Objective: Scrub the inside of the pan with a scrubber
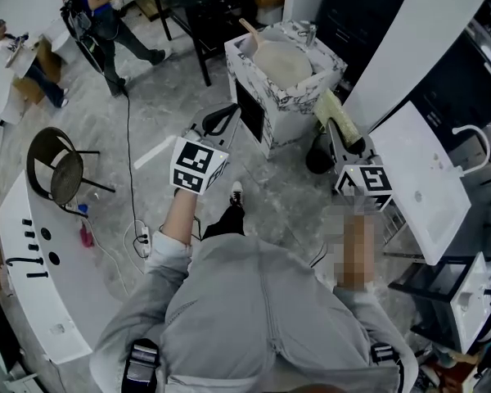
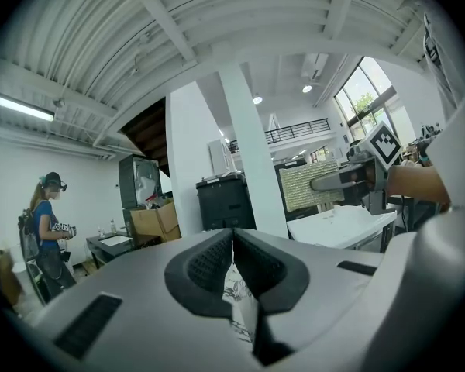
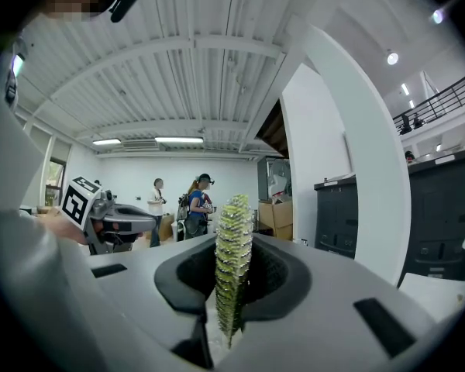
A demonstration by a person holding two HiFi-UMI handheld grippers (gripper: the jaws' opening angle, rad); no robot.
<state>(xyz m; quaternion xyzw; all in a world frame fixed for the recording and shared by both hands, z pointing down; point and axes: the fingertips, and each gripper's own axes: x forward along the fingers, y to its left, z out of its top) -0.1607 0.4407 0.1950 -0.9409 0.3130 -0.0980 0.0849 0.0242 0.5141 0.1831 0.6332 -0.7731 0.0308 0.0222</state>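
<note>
Right gripper (image 3: 232,263): jaws clenched on the yellow-green scrubber pad (image 3: 233,273), which we see edge-on, standing up between them. In the head view the pad sticks out ahead of this gripper, with its long axis running up and slightly left toward the white box with black marbled pattern (image 1: 299,98).

Left gripper (image 2: 232,242): jaws pressed together with nothing in them. Only a sliver of the marbled pattern shows through the gap below the tips.

The pale round pan with a light, wood-coloured handle (image 1: 282,62) sits on top of the box, open side up. Its handle points up and left, away from us. It lies ahead of both grippers, left of the right one and right of the left one, and neither touches it.

We judge the scrubber tip the nearer, just beside the box's right corner. The next move is forward and left, then down into the pan.

Writing: none legible. The cubes carry only square black-and-white markers.
</note>
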